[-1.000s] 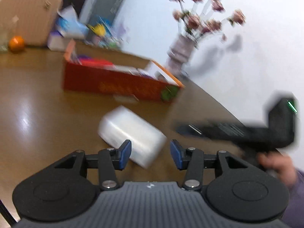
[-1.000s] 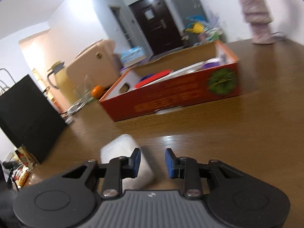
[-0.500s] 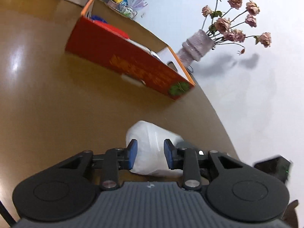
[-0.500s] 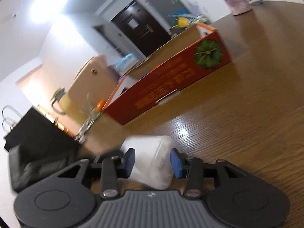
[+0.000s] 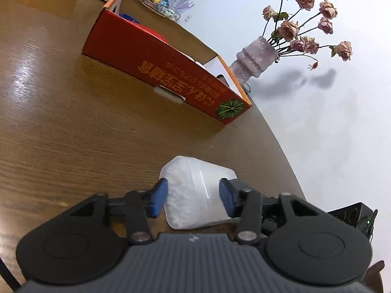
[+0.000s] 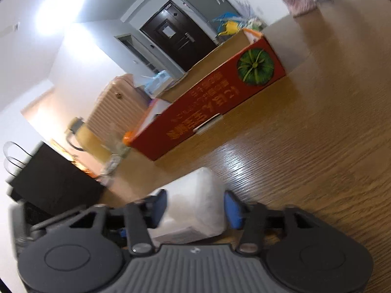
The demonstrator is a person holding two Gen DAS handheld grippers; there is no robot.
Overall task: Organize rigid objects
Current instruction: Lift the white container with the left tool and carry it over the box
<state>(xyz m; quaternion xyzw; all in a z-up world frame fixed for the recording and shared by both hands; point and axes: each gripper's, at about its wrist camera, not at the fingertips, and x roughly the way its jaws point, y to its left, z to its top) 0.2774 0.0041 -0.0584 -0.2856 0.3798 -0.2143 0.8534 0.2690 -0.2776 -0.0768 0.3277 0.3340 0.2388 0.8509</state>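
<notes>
Where the task's thing lies: one white container [image 5: 198, 190] on the bench [image 5: 61, 122], near its curved edge, this side of the red box and apart from it.
Tongs, count: two, meeting the same container from opposite ends.
Left tongs [image 5: 193, 199]: jaws have just been opening; the container is between the blue pads, which sit against its sides. Whether they press, I cannot tell.
Right tongs [image 6: 195, 207]: jaws have also just been opening, container between them; the view is blurred, so grip or mere contact cannot be told.
Red box [image 5: 158, 68]: one, open-topped, one green pumpkin print [image 5: 231, 108] at its near corner; contents mostly hidden.
Vase [image 5: 254, 58]: one, behind the box.
Roses [image 5: 288, 28]: about nine dried heads.
Black bag [image 6: 48, 178]: one, off the bench's far side.
</notes>
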